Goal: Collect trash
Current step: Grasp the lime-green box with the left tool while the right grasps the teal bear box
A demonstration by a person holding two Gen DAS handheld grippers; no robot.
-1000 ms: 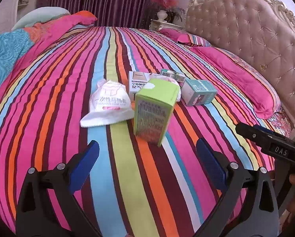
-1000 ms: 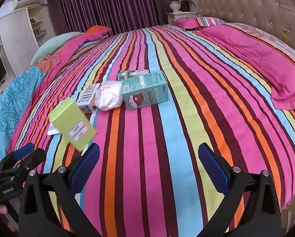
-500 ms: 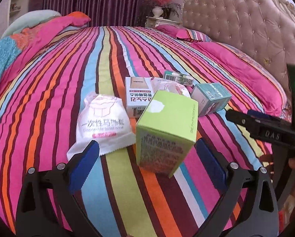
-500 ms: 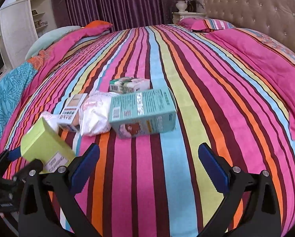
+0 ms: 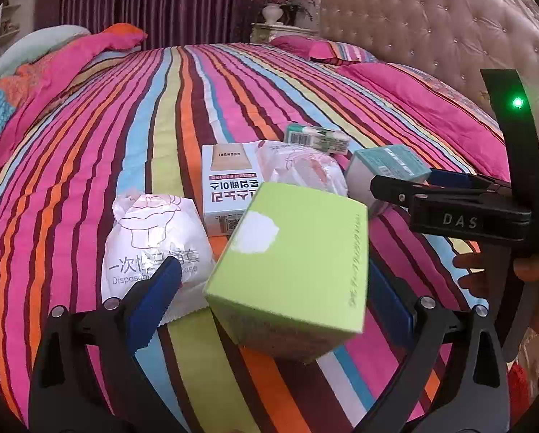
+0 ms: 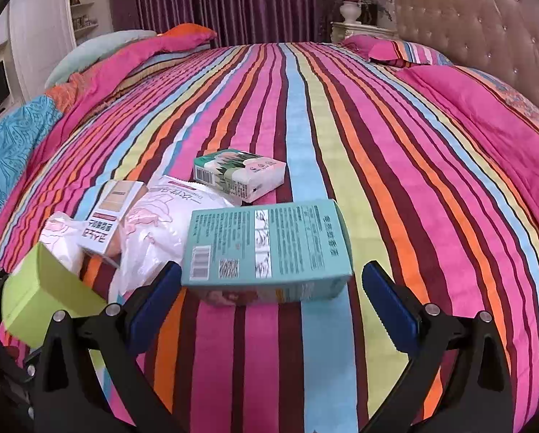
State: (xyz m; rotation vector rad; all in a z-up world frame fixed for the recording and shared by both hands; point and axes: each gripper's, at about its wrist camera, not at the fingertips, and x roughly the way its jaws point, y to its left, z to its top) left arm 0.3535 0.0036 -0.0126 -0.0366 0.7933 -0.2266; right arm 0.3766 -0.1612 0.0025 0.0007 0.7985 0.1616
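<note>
Left wrist view shows both tongs spread wide around boxes, left gripper (image 5: 273, 299) at the green box (image 5: 291, 270), right gripper (image 6: 269, 296) at the teal box (image 6: 269, 249), seemingly nothing collected yet

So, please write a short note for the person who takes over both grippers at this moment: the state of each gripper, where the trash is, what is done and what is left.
Left gripper: open, jaws on either side of the lime-green cardboard box, not closed on it.
Right gripper: open, in front of the teal cardboard box, holding nothing.
Lying on the striped bedspread: two white plastic pouches, a white carton with Korean print and a green-and-white tissue pack.
Done: nothing collected yet.
Left: grasp both boxes, then the other four pieces. No bin is visible.
</note>
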